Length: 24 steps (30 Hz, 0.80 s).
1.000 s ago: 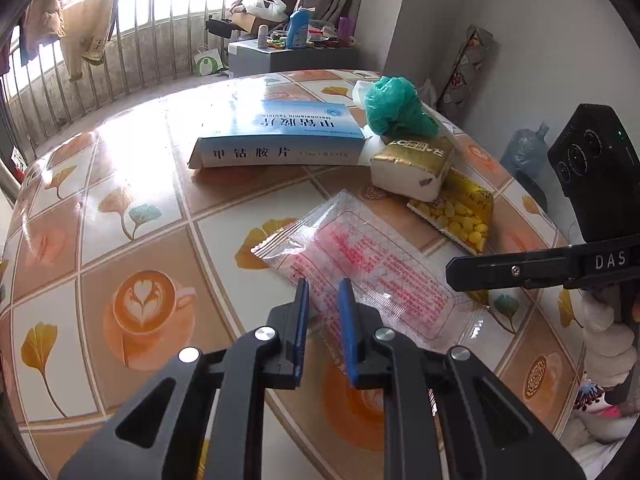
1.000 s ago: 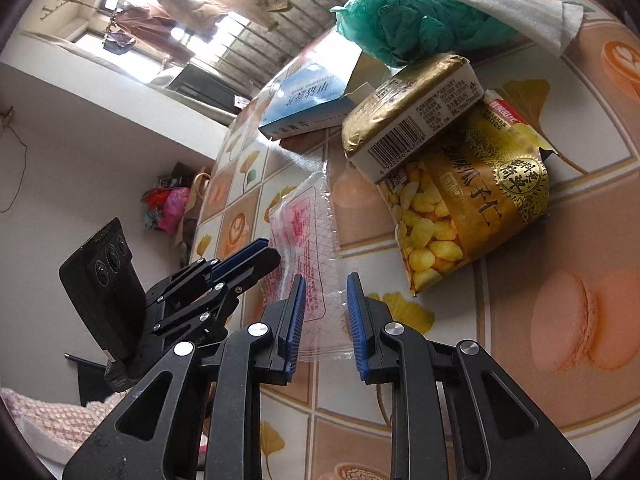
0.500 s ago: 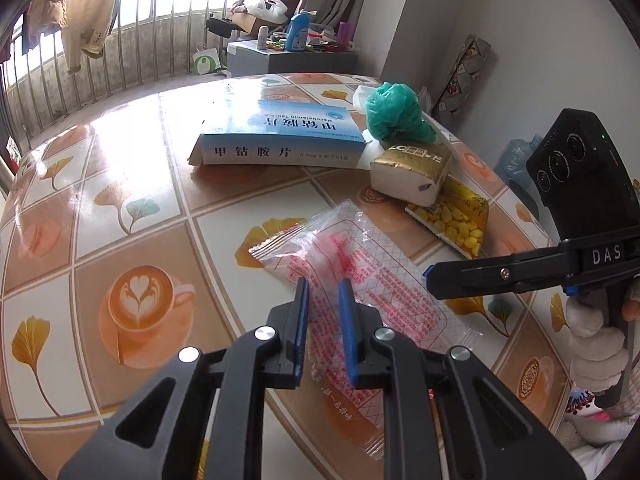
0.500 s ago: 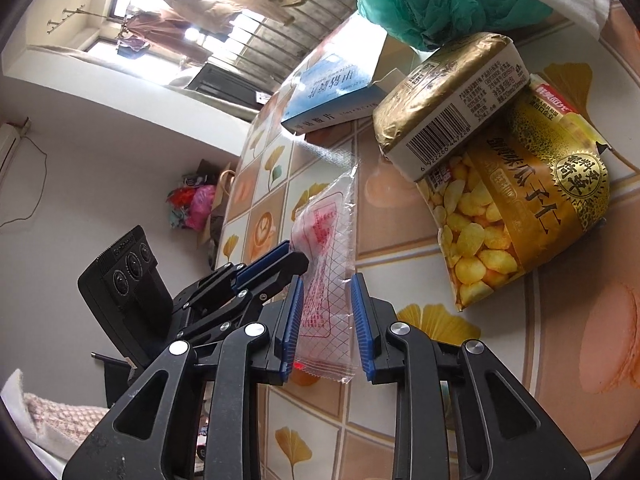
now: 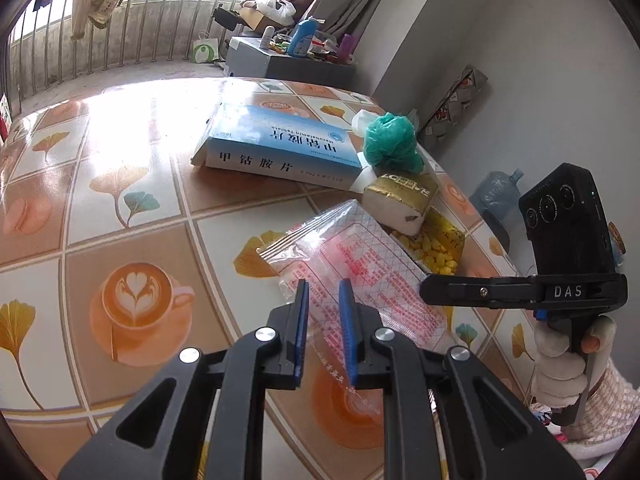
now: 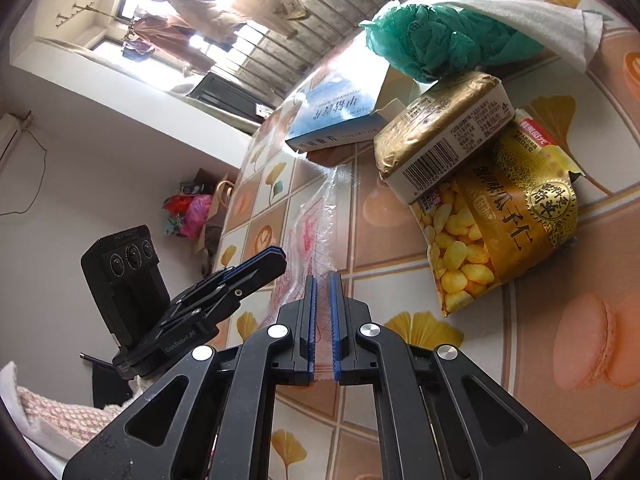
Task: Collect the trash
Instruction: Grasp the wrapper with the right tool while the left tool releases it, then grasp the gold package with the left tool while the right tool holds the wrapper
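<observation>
I am pinching the clear plastic bag (image 6: 316, 240) with my right gripper (image 6: 323, 320), its blue pads nearly closed on the bag's edge, so the sheet is standing up off the table (image 5: 120, 184) between the jaws. My left gripper (image 5: 323, 332) is hanging just over the same bag (image 5: 352, 264), its fingers (image 5: 301, 332) parted a little and gripping nothing that I can see; the bag is only showing through the gap. I am judging this as the first pick of the collecting job: one piece of trash is in hand and the rest is waiting. The gold carton (image 6: 440, 136) is lying against the yellow snack packet (image 6: 500, 224), with the green crumpled bag (image 6: 440, 40) and the blue medicine box (image 5: 280, 148) beyond them, all toward the table's far right edge. No bin is showing in either view, so I cannot tell where this goes. Next I am needing to lift the film clear without letting it slip, since it is thin and slick, then carry it off
</observation>
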Each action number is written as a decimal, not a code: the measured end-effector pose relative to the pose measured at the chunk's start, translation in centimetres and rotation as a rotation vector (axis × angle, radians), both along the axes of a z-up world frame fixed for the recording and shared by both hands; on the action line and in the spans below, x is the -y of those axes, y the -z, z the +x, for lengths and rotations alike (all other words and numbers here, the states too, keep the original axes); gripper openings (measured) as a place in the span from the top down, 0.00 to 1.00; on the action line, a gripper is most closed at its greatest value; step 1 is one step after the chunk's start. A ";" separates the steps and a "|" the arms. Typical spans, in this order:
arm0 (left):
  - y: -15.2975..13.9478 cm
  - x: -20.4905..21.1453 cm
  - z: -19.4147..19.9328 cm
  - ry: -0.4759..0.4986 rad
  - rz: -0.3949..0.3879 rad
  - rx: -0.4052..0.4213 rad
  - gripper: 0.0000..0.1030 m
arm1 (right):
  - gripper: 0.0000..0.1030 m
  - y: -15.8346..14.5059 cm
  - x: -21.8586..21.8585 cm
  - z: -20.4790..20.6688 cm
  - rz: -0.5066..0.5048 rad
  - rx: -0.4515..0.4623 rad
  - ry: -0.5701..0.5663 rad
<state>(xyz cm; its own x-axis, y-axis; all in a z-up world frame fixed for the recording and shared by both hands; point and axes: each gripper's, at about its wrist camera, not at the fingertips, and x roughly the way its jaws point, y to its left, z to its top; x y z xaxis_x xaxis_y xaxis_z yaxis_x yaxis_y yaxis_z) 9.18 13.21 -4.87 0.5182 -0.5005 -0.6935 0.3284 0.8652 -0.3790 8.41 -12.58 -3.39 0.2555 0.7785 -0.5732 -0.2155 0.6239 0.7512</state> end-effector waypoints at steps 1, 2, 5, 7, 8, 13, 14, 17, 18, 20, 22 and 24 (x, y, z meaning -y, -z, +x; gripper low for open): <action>-0.7 -0.1 0.0 0.001 -0.018 0.018 0.86 | 0.96 -0.4 0.4 -0.3 0.001 0.017 0.001; -1.5 0.0 0.0 0.003 -0.032 0.039 0.86 | 0.96 -0.8 0.9 -0.6 0.000 0.034 0.001; -3.5 0.6 0.4 0.025 -0.061 0.100 0.86 | 0.96 -1.8 2.6 -1.6 -0.015 0.074 0.019; -4.4 1.5 1.0 0.046 -0.067 0.118 0.79 | 0.96 -2.4 4.3 -2.5 -0.018 0.093 0.053; -4.6 2.0 1.4 0.055 -0.066 0.120 0.77 | 0.96 -2.6 5.3 -2.8 -0.017 0.100 0.078; -4.4 6.1 4.1 0.134 -0.033 0.094 0.48 | 0.96 -2.5 10.6 -4.4 -0.009 0.100 0.242; -4.1 7.0 4.8 0.139 -0.016 0.076 0.47 | 0.96 -2.2 11.5 -4.6 -0.016 0.095 0.273; -2.8 9.4 6.7 0.156 0.009 0.018 0.44 | 0.96 -1.3 13.4 -4.6 -0.055 0.073 0.348; -2.4 10.2 7.3 0.162 0.022 0.009 0.44 | 0.96 -1.1 13.7 -4.5 -0.055 0.066 0.365; -2.0 11.7 8.1 0.176 0.055 0.008 0.41 | 0.96 -0.6 14.2 -4.5 -0.053 0.061 0.385; -1.7 12.9 8.6 0.182 0.106 0.005 0.38 | 0.96 -0.3 14.3 -4.4 -0.054 0.060 0.397; -1.4 14.0 9.0 0.188 0.154 0.009 0.35 | 0.96 0.1 14.5 -4.2 -0.050 0.057 0.404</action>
